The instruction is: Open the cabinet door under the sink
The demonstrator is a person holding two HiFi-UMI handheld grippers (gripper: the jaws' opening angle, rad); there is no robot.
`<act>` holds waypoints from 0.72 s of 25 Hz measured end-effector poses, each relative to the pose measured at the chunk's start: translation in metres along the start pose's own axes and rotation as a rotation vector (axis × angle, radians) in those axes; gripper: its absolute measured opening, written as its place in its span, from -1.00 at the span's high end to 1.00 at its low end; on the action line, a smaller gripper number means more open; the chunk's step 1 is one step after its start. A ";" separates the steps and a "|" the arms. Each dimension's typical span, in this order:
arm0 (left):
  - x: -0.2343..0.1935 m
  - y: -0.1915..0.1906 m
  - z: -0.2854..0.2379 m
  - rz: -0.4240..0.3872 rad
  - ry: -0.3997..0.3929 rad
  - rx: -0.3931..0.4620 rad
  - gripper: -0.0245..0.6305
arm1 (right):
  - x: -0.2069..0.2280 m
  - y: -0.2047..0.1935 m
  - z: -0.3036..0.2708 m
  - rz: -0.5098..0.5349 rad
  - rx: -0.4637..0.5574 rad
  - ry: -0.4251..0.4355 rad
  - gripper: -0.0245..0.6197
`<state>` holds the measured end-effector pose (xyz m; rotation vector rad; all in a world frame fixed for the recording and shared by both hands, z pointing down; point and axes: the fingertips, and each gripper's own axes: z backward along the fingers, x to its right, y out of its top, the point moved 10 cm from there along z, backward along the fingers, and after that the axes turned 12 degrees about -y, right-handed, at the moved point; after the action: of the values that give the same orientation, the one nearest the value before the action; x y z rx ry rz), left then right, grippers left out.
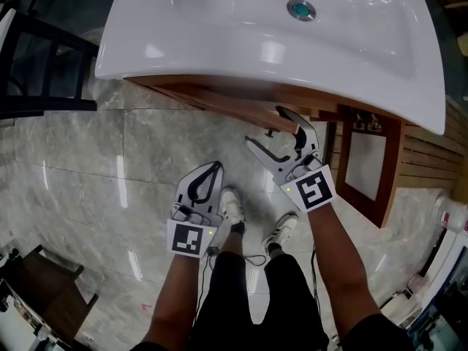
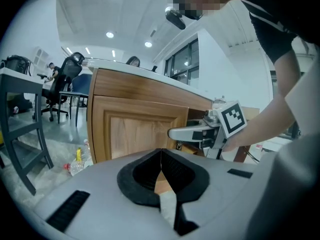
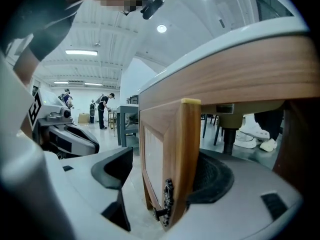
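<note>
Under the sink (image 1: 219,42), the door (image 3: 186,149) stands slightly ajar. The right tongs (image 3: 170,166) straddle its free edge beside the handle (image 3: 167,198), jaws apart and not clamped. The left tongs (image 2: 161,159) hang nearer the person, closed on nothing. With only the far pad hooked behind the wood, a quick pull could let the edge slip out, I judge. The handle could also snag the near jaw.
</note>
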<state>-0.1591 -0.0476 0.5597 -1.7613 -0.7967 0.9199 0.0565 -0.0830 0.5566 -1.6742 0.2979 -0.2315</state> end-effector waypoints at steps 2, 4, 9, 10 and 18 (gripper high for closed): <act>0.001 0.000 0.004 0.004 0.006 0.001 0.85 | -0.008 -0.001 0.006 0.012 -0.017 -0.002 -0.10; 0.001 -0.001 0.009 0.003 0.014 0.004 0.86 | -0.015 -0.001 0.010 0.008 -0.027 -0.006 -0.10; 0.009 -0.003 0.015 0.012 0.032 0.022 0.86 | -0.025 0.000 0.020 0.012 -0.036 0.021 -0.11; 0.011 -0.003 0.017 0.019 0.038 0.023 0.85 | -0.029 0.000 0.022 0.015 -0.033 0.027 -0.11; 0.016 0.000 0.037 0.007 0.076 0.023 0.85 | -0.056 -0.003 0.041 0.117 -0.125 0.111 -0.11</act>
<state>-0.1828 -0.0175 0.5465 -1.7691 -0.7287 0.8588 0.0171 -0.0264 0.5558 -1.7633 0.5009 -0.2231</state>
